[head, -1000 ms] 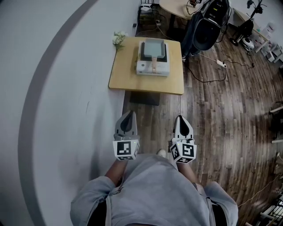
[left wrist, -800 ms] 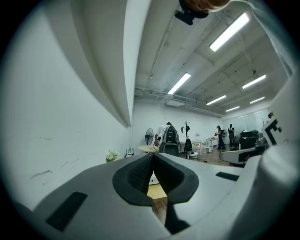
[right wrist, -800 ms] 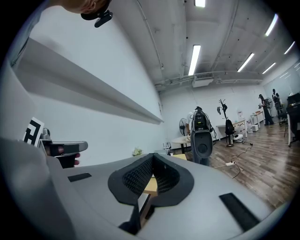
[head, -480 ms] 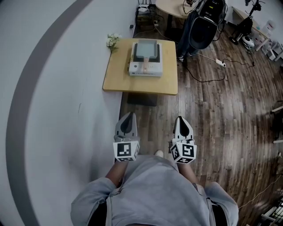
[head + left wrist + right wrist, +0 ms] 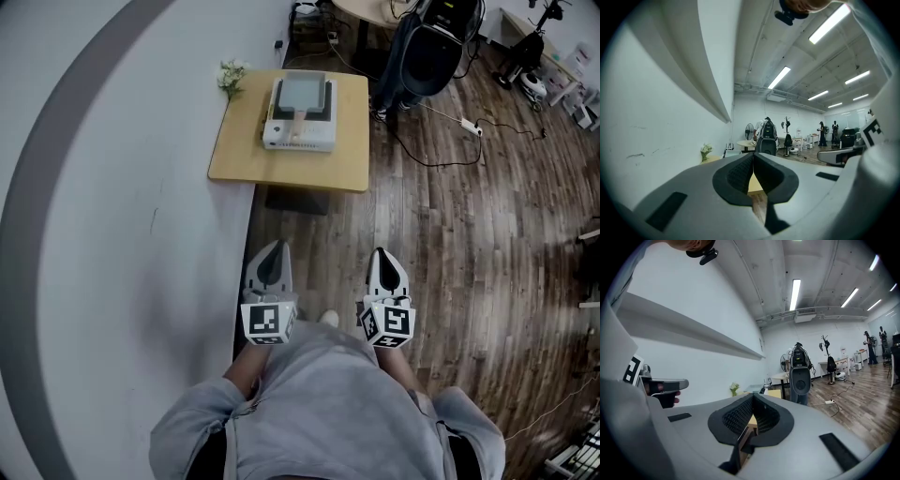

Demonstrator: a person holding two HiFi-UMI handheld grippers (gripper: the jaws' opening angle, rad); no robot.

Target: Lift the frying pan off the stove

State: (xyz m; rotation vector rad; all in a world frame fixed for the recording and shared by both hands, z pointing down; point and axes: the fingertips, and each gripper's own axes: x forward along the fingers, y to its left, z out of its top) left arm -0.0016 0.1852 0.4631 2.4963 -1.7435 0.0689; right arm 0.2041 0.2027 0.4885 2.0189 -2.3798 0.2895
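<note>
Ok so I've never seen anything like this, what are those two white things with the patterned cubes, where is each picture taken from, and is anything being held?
There is no robot here. A person holds two hand tools, the left gripper and the right gripper. The patterned cubes are part of them.

The top-down picture comes from a camera on the person's head. The other two come from a camera riding on each gripper, looking along its jaws.

Both pairs of jaws are together with nothing between them, so nothing is held.

Ahead stands a wooden table. On it sits a white stove with a grey frying pan on top, and there are flowers at one corner. Both grippers are well short of the table.
</note>
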